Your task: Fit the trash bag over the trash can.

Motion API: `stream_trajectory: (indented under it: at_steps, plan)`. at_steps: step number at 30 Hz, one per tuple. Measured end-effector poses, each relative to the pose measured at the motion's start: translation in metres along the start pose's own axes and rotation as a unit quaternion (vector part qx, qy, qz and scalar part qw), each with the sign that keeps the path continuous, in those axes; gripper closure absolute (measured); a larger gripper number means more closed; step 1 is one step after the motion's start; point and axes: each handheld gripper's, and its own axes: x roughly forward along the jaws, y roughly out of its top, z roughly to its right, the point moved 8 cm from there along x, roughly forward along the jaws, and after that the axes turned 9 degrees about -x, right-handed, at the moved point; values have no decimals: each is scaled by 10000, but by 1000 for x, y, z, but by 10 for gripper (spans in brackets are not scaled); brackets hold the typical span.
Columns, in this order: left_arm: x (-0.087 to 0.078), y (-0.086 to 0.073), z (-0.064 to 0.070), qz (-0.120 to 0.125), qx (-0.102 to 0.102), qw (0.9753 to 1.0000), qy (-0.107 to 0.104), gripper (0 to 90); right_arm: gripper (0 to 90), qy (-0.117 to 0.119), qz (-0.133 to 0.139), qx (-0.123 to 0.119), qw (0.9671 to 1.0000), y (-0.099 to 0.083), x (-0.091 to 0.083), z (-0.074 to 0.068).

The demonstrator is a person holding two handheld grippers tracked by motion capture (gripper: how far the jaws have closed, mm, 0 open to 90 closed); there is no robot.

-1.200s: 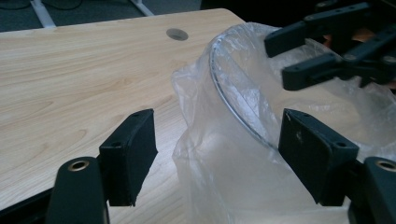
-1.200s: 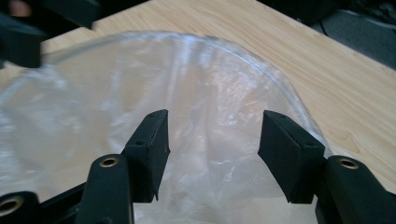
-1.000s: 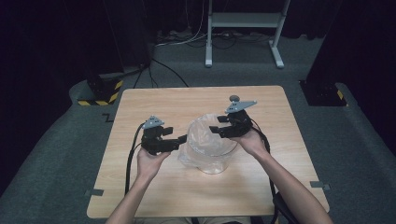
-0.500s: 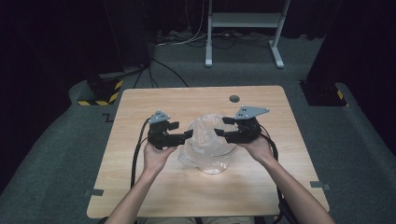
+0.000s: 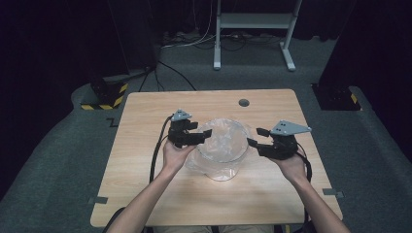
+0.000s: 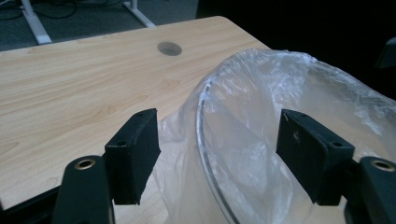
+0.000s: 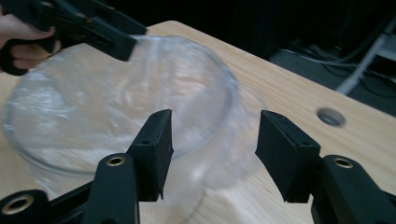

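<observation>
A clear glass bowl point(image 5: 221, 145) wrapped in a thin clear plastic bag point(image 5: 214, 167) sits at the middle of the wooden table point(image 5: 145, 121). My left gripper point(image 5: 203, 136) is at the bowl's left side, open. In the left gripper view its jaws straddle the bowl's rim point(image 6: 201, 121) and the crinkled plastic point(image 6: 261, 107) without closing on them. My right gripper point(image 5: 255, 140) hovers just right of the bowl, open and holding nothing. From the right gripper view the bowl point(image 7: 116, 102) lies a short way beyond its jaws, with the left gripper point(image 7: 88, 25) at the far rim.
A round cable hole point(image 5: 244, 103) is in the table's far edge area. Black cables trail from both grippers toward the person. Beyond the table lie grey carpet, a white stand base point(image 5: 252, 29) and floor cables.
My right gripper has drawn back from the bowl's right rim, moving right and toward the person. The left gripper has shifted slightly along the left rim.
</observation>
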Motion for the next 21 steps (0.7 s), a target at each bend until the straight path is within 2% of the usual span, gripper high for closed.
stream_trajectory:
  at_steps: [2,4,6,9,10,14,16,21]
  plan:
    - [1,2,0,109,33,9999,19,332,461,-113,-41,239,9996,-9,-2,5]
    - [4,3,1,134,32,9999,26,334,461,-174,-140,338,9992,-18,1,6]
    - [5,3,1,154,48,9999,17,336,459,-216,-304,323,9988,-27,6,5]
    - [6,3,3,137,59,9999,2,337,454,-154,-540,330,9979,-39,14,2]
    - [6,3,3,139,70,9999,13,336,454,-132,-692,323,9970,-44,18,0]
    - [3,2,4,170,77,9998,22,336,451,-120,-998,278,9945,-54,26,-1]
    - [0,3,3,197,81,9998,18,336,451,-169,-941,309,9949,-51,23,2]
    - [-6,0,4,216,95,9997,30,336,454,-456,-420,515,9967,-31,7,19]
